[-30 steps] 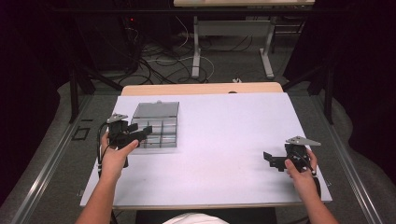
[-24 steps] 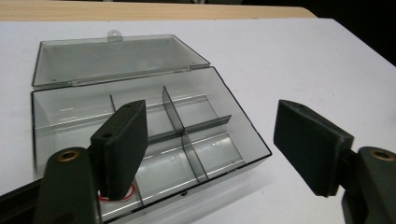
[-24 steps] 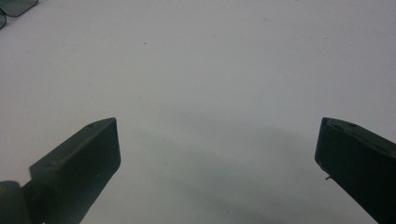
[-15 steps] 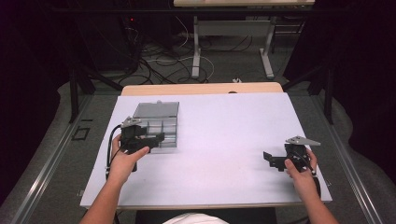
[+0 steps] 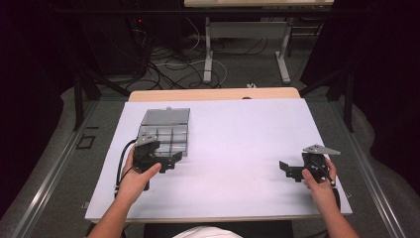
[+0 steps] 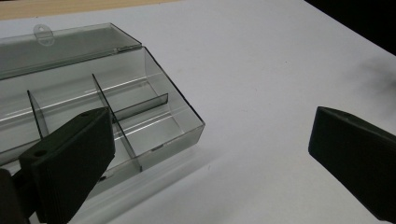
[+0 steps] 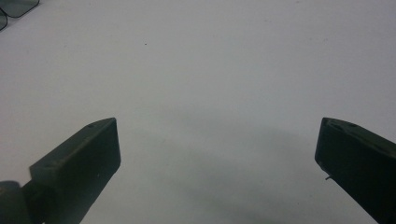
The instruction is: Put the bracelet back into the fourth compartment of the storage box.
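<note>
A clear plastic compartment box (image 5: pixel 165 130) lies at the table's left with its lid folded back flat. In the left gripper view the box (image 6: pixel 154 100) has thin dividers and its compartments look empty. My left gripper (image 5: pixel 172 161) sits at the box's near right corner, pointing right. Its jaws (image 6: pixel 210 126) have just been opening and stand wide, with only bare table between them. My right gripper (image 5: pixel 287 170) rests near the table's right front, pointing left, open (image 7: pixel 218 126) over bare white surface. A corner of the box (image 7: pixel 14 7) shows far off in that view.
The white table top (image 5: pixel 237 134) stretches between the two hands. A wooden strip (image 5: pixel 213 94) runs along its far edge. Beyond it are table legs and cables (image 5: pixel 198 64) on a dark floor. Metal rails (image 5: pixel 59 158) run along both sides.
My left hand has moved right along the box's front, a little nearer to the person, and its jaws have opened wider. The right hand has stayed put.
</note>
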`<state>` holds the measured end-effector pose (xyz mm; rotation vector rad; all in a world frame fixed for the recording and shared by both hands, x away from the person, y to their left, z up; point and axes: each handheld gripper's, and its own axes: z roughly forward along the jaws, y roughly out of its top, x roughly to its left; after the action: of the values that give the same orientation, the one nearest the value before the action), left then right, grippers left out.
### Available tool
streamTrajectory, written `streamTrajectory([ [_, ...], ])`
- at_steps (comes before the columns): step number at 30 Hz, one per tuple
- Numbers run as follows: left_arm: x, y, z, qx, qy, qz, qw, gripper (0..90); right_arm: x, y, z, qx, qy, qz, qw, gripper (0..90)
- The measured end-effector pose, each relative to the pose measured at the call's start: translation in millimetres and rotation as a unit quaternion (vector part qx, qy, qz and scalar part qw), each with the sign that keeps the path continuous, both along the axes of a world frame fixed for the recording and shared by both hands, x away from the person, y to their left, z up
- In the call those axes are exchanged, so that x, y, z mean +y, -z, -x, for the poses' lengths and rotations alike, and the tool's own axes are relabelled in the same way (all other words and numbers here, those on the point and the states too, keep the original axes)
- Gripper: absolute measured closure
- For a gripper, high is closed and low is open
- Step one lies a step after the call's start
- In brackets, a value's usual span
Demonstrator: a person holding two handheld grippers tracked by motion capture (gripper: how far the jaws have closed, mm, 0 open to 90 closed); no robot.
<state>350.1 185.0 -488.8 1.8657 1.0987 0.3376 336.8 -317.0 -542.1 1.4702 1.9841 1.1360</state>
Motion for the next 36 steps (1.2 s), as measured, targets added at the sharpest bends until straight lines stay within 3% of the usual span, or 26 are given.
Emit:
streamTrajectory([
  [3,4.8,2.2,6.1,-0.002,0.005,-0.004,1.0,0.4,-0.1,-0.1,0.1,-0.001,-0.003,0.0,1.0,0.0],
  [17,31.7,20.3,23.5,0.0,-0.031,-0.005,0.9995,0.8,0.0,0.0,-0.1,-0.001,-0.006,0.002,1.0,0.0],
  [28,46.0,38.2,25.2,0.005,-0.064,0.011,0.9979,1.2,-0.1,0.3,0.0,-0.001,-0.007,0.003,1.0,0.0],
  [33,48.5,40.8,25.3,0.009,-0.067,0.014,0.9976,1.5,0.1,0.6,0.1,0.0,-0.006,0.002,1.0,0.0],
  [34,48.4,40.9,25.2,0.009,-0.068,0.014,0.9975,1.6,1.2,2.0,-0.7,-0.009,0.0,-0.001,1.0,0.0],
  [36,48.5,41.1,24.9,0.009,-0.069,0.013,0.9975,1.6,-0.4,1.0,-0.3,0.0,-0.005,0.002,1.0,0.0],
])
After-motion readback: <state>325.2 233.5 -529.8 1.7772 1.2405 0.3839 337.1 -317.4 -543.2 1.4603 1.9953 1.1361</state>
